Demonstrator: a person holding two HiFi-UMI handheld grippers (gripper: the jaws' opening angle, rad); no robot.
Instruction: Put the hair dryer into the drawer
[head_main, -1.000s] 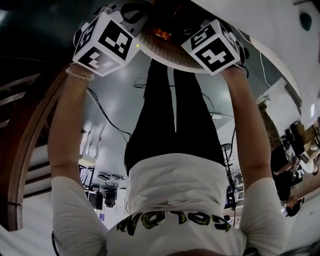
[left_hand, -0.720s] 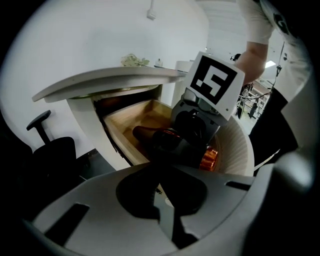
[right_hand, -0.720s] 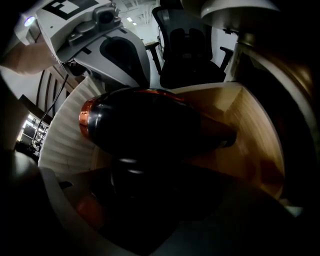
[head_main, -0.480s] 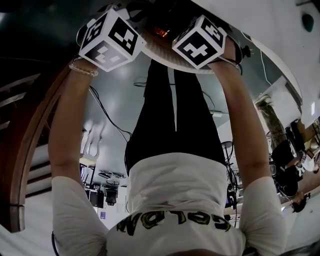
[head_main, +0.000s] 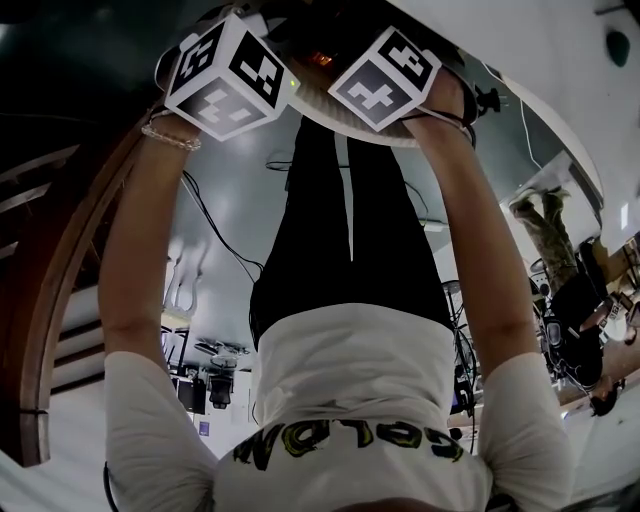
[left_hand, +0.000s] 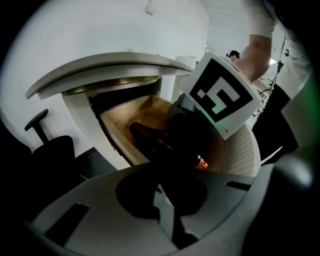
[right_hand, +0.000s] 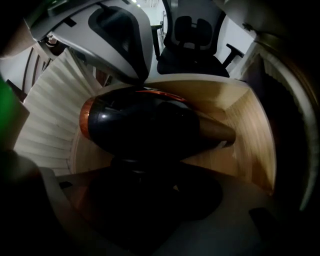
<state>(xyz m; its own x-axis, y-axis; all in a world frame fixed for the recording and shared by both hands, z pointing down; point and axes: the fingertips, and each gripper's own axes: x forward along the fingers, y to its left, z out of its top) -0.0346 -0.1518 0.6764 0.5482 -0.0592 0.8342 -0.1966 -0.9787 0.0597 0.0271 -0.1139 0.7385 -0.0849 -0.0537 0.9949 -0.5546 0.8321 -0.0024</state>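
While right gripper (right_hand: 145, 187) clasps hair dryer (right_hand: 140, 125) by handle, I judge step as lowering, load already inside drawer (right_hand: 240, 115). Left gripper (left_hand: 165, 212) beside drawer, fingers nearly together, empty. Next: rest it, release.

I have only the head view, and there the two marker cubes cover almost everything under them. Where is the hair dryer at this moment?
Observer: In the right gripper view, the glossy black hair dryer with an orange ring is over the inside of the open light wooden drawer.
Operator: Thank you. Which claw has it?
Observer: Its handle runs down between the jaws of the right claw, which appears to grip it there.
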